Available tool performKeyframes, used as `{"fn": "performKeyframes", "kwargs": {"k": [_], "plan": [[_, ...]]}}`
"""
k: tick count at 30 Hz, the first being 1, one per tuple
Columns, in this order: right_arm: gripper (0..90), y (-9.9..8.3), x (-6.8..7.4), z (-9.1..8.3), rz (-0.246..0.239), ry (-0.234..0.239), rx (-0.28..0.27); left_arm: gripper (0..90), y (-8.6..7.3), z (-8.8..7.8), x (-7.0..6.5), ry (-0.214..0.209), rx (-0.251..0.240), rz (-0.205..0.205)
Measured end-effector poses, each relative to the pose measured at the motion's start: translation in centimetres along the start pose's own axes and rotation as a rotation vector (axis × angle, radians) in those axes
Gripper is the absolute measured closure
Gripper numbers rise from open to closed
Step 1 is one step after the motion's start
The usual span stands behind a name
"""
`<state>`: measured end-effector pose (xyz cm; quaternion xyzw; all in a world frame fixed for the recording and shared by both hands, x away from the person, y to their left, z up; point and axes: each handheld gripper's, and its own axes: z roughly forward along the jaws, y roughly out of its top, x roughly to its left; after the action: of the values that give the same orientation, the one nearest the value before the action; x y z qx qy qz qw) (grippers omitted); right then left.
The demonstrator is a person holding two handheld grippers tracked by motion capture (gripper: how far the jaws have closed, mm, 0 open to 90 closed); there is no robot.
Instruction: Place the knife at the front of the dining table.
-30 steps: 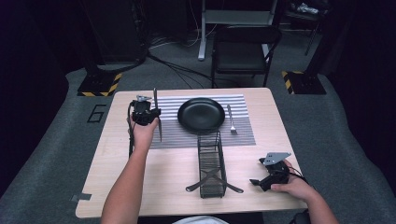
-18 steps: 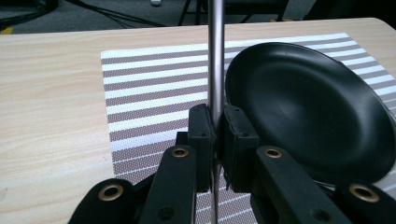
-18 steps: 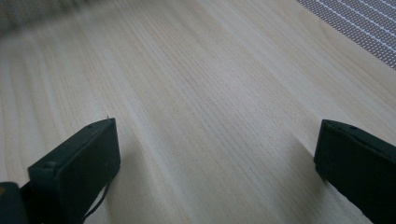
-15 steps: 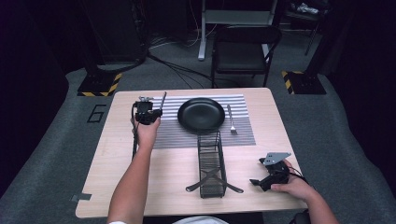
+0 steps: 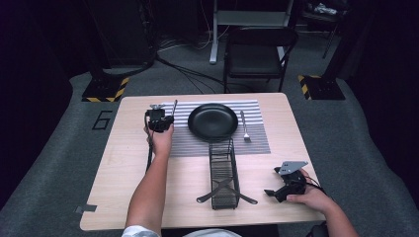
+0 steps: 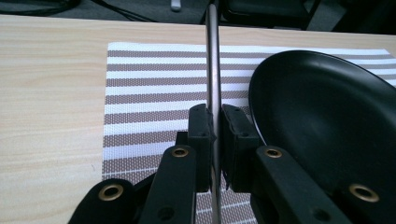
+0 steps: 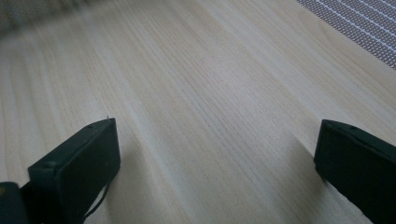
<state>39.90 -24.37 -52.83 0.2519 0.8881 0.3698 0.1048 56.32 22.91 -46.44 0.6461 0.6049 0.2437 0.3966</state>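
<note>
My left gripper [image 5: 162,117] hovers over the left edge of the striped placemat [image 5: 257,140], just left of the black plate [image 5: 212,121]. It is shut on a slim metal utensil [image 6: 213,70], which runs forward between the jaws; the utensil [image 5: 173,106] pokes out beyond the gripper, and I cannot tell what kind it is. The plate [image 6: 327,116] lies close on the right of the jaws. A fork [image 5: 244,127] rests on the mat to the right of the plate. My right gripper [image 5: 272,192] sits open on the table at the front right, with bare wood between its jaws [image 7: 215,140].
A black wire rack [image 5: 222,173] stands lengthwise in the middle of the table, in front of the plate, between my two arms. Beyond the far table edge a dark chair [image 5: 257,54] and floor cables are in view.
My left gripper has shifted a little to the right towards the plate with the utensil, which now leans more to the right. The right gripper has stayed put.
</note>
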Motion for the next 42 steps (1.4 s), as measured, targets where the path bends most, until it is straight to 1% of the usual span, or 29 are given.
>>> {"fn": "performKeyframes", "kwargs": {"k": [2, 5, 13, 18, 20, 21, 22, 25, 26, 27, 28, 30, 31, 34, 36, 37, 38, 39, 41, 42], "plan": [[0.0, 0.0, 0.0, 0.0, -0.001, 0.001, 0.0, 82.7, -0.1, 0.3, 0.0, 0.017, -0.02, -0.004], [0.0, 0.0, 0.0, 0.0, 0.0, 0.0, 0.0, 82.7, -0.2, 0.7, 0.1, 0.04, -0.029, -0.015], [0.0, 0.0, 0.0, 0.0, 0.0, 0.0, 0.001, 82.6, -0.8, 2.2, 0.6, 0.072, -0.017, -0.048], [0.0, 0.0, 0.0, 0.0, 0.0, -0.001, 0.0, 82.6, -1.3, 3.2, 0.6, 0.094, -0.002, -0.069], [0.0, 0.0, 0.0, 0.0, -0.001, 0.0, 0.001, 82.7, -1.5, 3.5, 0.4, 0.099, 0.002, -0.08], [0.0, 0.0, 0.0, 0.0, -0.001, 0.0, 0.001, 82.6, -1.6, 3.6, 0.5, 0.101, 0.013, -0.065], [0.0, 0.0, 0.0, 0.0, 0.001, -0.001, 0.0, 82.6, -1.6, 3.7, 0.5, 0.107, 0.012, -0.066], [0.0, 0.0, 0.0, 0.0, -0.001, 0.0, 0.001, 82.6, -1.8, 3.9, 0.6, 0.108, 0.018, -0.081], [0.0, 0.0, 0.0, 0.0, -0.001, 0.0, 0.001, 82.6, -1.8, 4.0, 0.6, 0.108, 0.017, -0.099], [0.0, 0.0, 0.0, 0.0, 0.001, 0.0, 0.001, 82.6, -1.8, 4.1, 0.8, 0.104, 0.016, -0.099], [0.0, 0.0, 0.0, 0.0, -0.001, 0.0, 0.001, 82.6, -1.8, 4.1, 0.8, 0.101, 0.016, -0.117], [0.0, 0.0, 0.0, 0.0, 0.0, 0.0, 0.0, 82.6, -1.9, 4.4, 0.9, 0.109, 0.011, -0.116], [0.0, 0.0, 0.0, 0.0, -0.001, 0.0, 0.001, 82.6, -2.0, 4.5, 0.9, 0.108, 0.01, -0.13], [0.0, 0.0, 0.0, 0.0, -0.002, 0.0, 0.001, 82.6, -2.3, 5.0, 0.9, 0.111, 0.016, -0.133], [0.0, 0.0, 0.0, 0.0, -0.001, 0.0, 0.001, 82.6, -2.3, 5.2, 0.9, 0.117, 0.02, -0.144], [0.0, 0.0, 0.0, 0.0, -0.001, 0.0, 0.001, 82.6, -2.2, 5.3, 0.9, 0.123, 0.019, -0.13], [0.0, 0.0, 0.0, 0.0, -0.005, 0.0, 0.0, 82.6, -2.0, 5.5, 0.8, 0.13, 0.033, -0.126], [0.0, 0.0, 0.0, 0.0, 0.002, -0.001, 0.0, 82.6, -1.8, 5.5, 0.8, 0.128, 0.045, -0.107], [0.0, 0.0, 0.0, 0.0, -0.004, 0.0, 0.0, 82.6, -1.5, 5.6, 0.6, 0.124, 0.042, -0.097], [0.0, 0.0, 0.0, 0.0, 0.0, 0.0, 0.001, 82.6, -1.4, 5.7, 0.5, 0.121, 0.043, -0.1]]}}
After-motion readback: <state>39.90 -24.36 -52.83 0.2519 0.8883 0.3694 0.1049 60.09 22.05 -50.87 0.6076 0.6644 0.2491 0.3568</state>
